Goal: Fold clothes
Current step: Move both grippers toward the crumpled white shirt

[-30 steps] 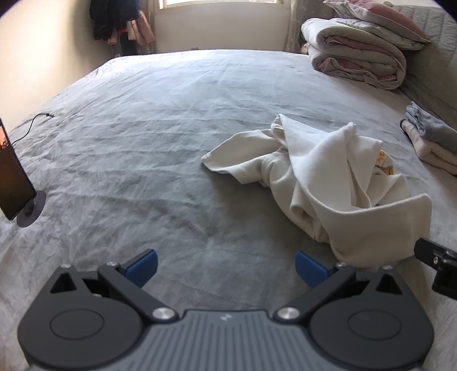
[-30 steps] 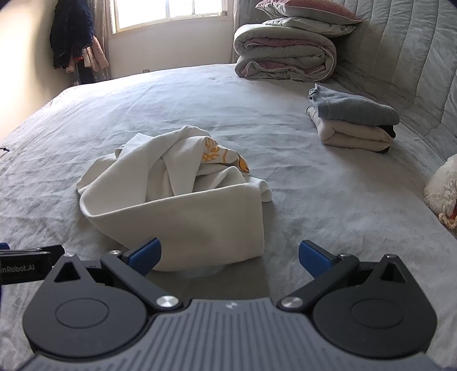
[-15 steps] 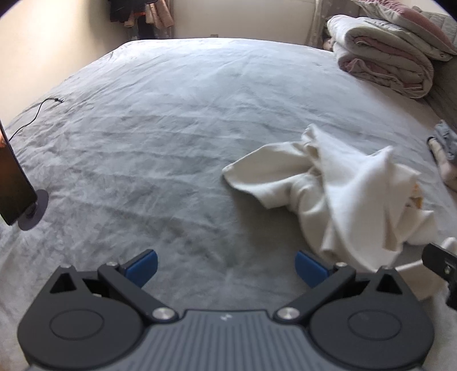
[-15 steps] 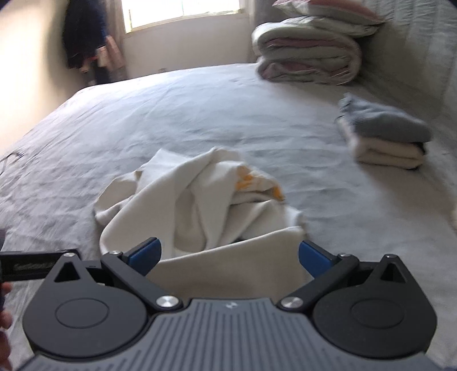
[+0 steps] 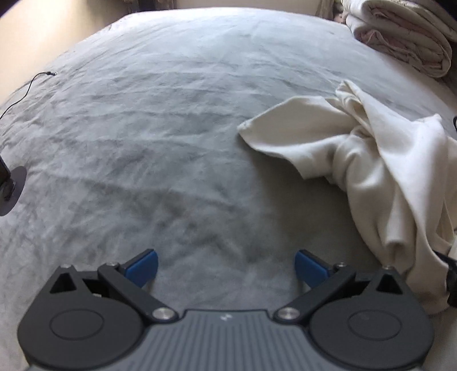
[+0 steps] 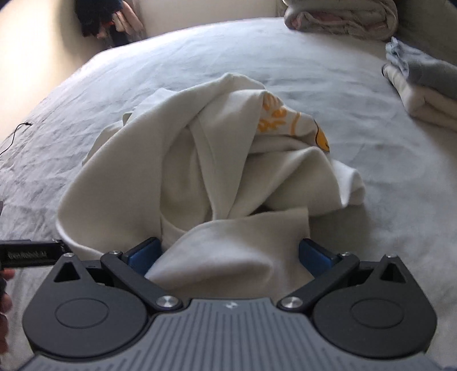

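Right wrist view looks straight down onto a cream sweatshirt (image 6: 200,171) lying crumpled in a heap on the grey bed (image 6: 371,185), a yellow print showing on one twisted panel. The right gripper (image 6: 228,256) has its jaws spread wide, and a fold of the cream cloth bulges up between the blue pads (image 6: 142,254), touching or nearly touching both, though nothing is pinched. The left gripper (image 5: 225,265) hangs beside it with jaws equally released, only bare bedspread between them; from its camera the sweatshirt (image 5: 385,171) lies off to the right, its nearest hem close to the right-hand pad but outside the gap.

By my reckoning the step in hand is taking hold of the bundle so it can be opened out, since a garment this bunched cannot be folded as it lies. Closing the right jaws on that near fold looks the natural move, and the left would need to swing over to an edge of its own, perhaps the flap reaching toward mid-bed.

A neat stack of folded clothes (image 6: 422,85) sits well apart at the far right, with rolled duvets (image 6: 342,14) beyond
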